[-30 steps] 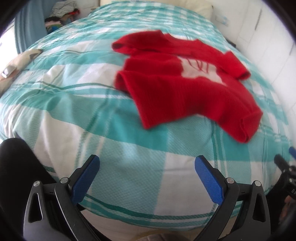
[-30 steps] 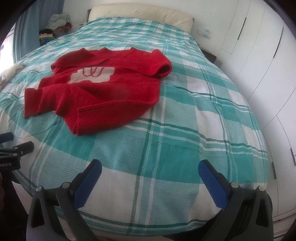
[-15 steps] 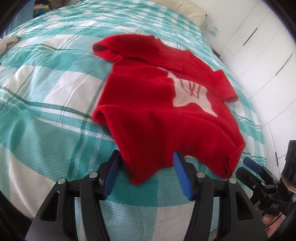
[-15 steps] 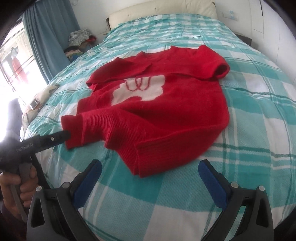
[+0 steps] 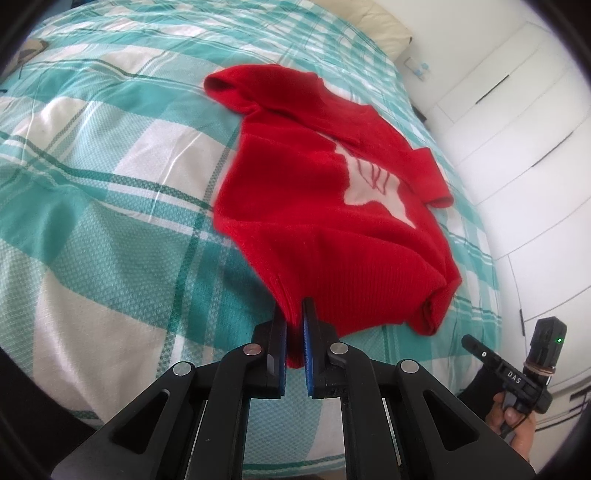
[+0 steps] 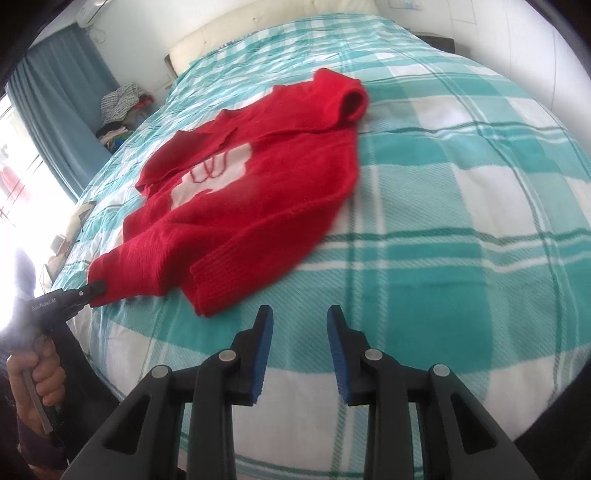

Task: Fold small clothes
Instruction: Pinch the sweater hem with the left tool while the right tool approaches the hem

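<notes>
A small red knit sweater (image 5: 314, 206) with a white patch on its chest lies on the checked bed; it also shows in the right wrist view (image 6: 251, 199). My left gripper (image 5: 294, 317) is shut on the sweater's near bottom corner; in the right wrist view it (image 6: 98, 290) shows at the left, clamped on that corner. My right gripper (image 6: 300, 317) is partly open and empty, just right of the sweater's other bottom corner (image 6: 210, 295). It also appears at the lower right of the left wrist view (image 5: 476, 345).
The bed (image 6: 461, 206) has a teal and white checked cover. A cream headboard (image 6: 258, 29) is at the far end. White wardrobe doors (image 5: 524, 122) stand on one side, blue curtains (image 6: 55, 110) and a pile of clothes (image 6: 118, 110) on the other.
My left gripper moved in and shut on the sweater's bottom corner. My right gripper came close to the other bottom corner and narrowed its jaws.
</notes>
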A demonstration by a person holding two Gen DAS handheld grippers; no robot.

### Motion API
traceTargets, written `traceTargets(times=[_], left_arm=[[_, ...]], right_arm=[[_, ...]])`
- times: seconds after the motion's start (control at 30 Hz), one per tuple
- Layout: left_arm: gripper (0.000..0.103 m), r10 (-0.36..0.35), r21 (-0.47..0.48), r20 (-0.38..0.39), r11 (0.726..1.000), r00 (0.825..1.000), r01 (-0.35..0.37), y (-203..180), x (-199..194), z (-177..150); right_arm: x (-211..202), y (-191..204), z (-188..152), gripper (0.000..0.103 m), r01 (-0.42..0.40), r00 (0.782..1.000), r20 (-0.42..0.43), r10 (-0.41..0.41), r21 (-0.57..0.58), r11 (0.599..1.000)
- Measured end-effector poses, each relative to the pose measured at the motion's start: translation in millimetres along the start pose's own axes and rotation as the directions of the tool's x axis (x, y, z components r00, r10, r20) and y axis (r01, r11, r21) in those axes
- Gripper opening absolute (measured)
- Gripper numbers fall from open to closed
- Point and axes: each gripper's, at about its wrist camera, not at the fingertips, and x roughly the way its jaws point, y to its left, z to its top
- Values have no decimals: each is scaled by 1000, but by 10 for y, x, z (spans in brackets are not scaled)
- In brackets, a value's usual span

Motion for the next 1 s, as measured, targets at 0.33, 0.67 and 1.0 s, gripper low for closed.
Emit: traceTargets(times=[0.33,0.67,1.0], left_arm=[[6,16,4,8,1000,1000,-16,-43,60,-32],[6,-6,-25,18,1000,1000,6,79,-5,-93],[6,-4,-30,17,1000,1000,5,48,35,-83]], right_arm=[[288,310,412,69,-110,994,28,107,128,986],[404,177,297,51,103,995,-9,-103,77,992],[46,304,113,57,95,995,26,-94,-50,994]])
